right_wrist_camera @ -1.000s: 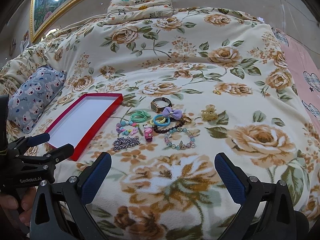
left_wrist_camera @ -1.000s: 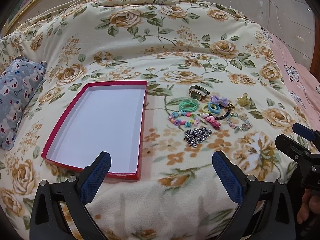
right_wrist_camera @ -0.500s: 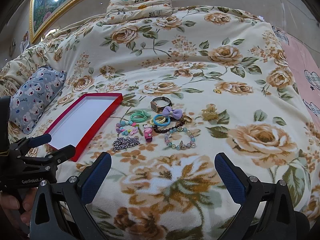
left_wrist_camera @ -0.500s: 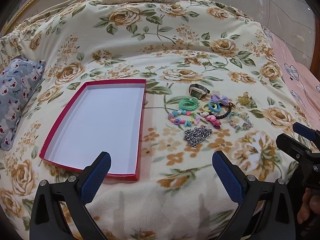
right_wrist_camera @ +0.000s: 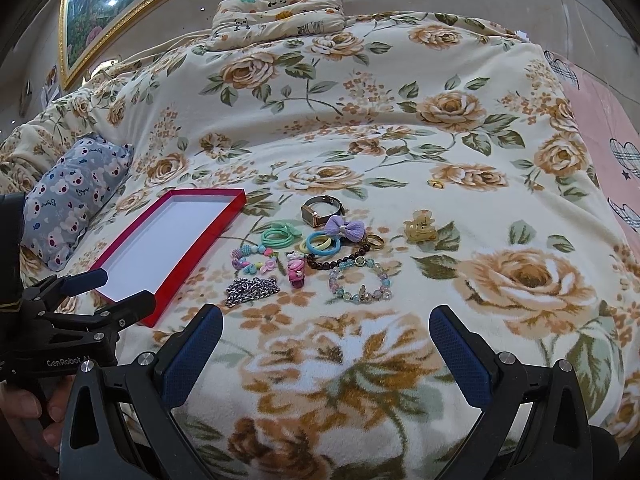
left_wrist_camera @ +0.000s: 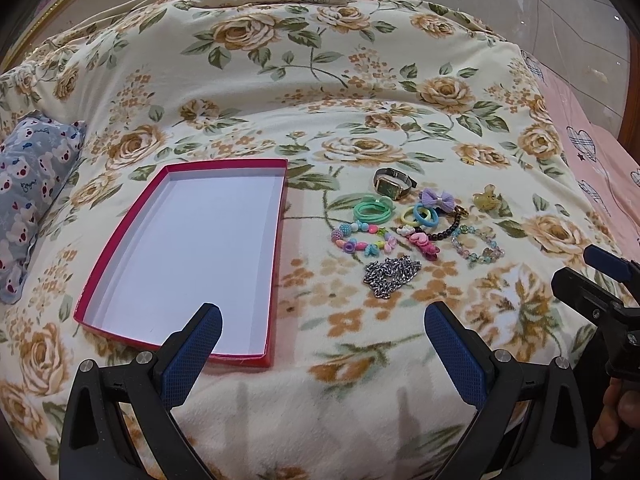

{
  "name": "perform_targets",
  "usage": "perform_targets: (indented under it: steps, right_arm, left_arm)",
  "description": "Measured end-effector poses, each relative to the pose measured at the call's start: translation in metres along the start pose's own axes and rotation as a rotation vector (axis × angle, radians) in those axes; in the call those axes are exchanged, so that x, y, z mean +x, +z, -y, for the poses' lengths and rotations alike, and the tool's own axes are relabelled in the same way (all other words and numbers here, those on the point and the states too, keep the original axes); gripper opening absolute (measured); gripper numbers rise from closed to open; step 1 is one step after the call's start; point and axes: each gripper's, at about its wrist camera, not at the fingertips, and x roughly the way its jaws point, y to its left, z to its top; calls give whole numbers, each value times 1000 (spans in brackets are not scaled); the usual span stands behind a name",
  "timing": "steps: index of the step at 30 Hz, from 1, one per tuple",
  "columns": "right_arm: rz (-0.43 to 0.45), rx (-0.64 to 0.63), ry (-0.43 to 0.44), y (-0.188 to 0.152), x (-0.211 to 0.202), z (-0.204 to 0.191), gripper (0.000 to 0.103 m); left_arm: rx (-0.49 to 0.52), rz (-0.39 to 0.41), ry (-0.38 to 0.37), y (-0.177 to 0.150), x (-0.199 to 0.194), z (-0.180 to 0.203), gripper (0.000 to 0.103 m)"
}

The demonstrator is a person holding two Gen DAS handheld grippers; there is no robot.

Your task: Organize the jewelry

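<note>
red cardboard tray (left_wrist_camera: pixel 276 256) with a white floor lies flat on the floral blanket (left_wrist_camera: pixel 320 80), and your jewelry sits in a cluster just to its right, none of it inside. the silver chain (left_wrist_camera: pixel 391 276) is nearest you, the bead bracelet (left_wrist_camera: pixel 362 240) and green hair ties (left_wrist_camera: pixel 370 212) beyond it, the watch (left_wrist_camera: pixel 394 186) farthest. a gold hair claw (right_wrist_camera: pixel 419 228) lies apart to the right. your left gripper (left_wrist_camera: pixel 322 344) hovers spread wide over the tray's near corner, holding nothing. your right gripper (right_wrist_camera: pixel 326 344) hangs just as wide, empty, short of the pale glass bracelet (right_wrist_camera: pixel 360 280).
</note>
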Motion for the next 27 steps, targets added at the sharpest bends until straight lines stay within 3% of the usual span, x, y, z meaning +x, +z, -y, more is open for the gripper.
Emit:
perform_targets:
  steps: [18, 27]
  right_arm:
    - [-16, 18, 9, 4, 7, 7, 103]
    - [-62, 47, 3, 12, 30, 24, 102]
  left_arm:
    - [1, -35, -14, 11, 15, 4, 102]
    - [-15, -127, -77, 26, 46, -1, 102]
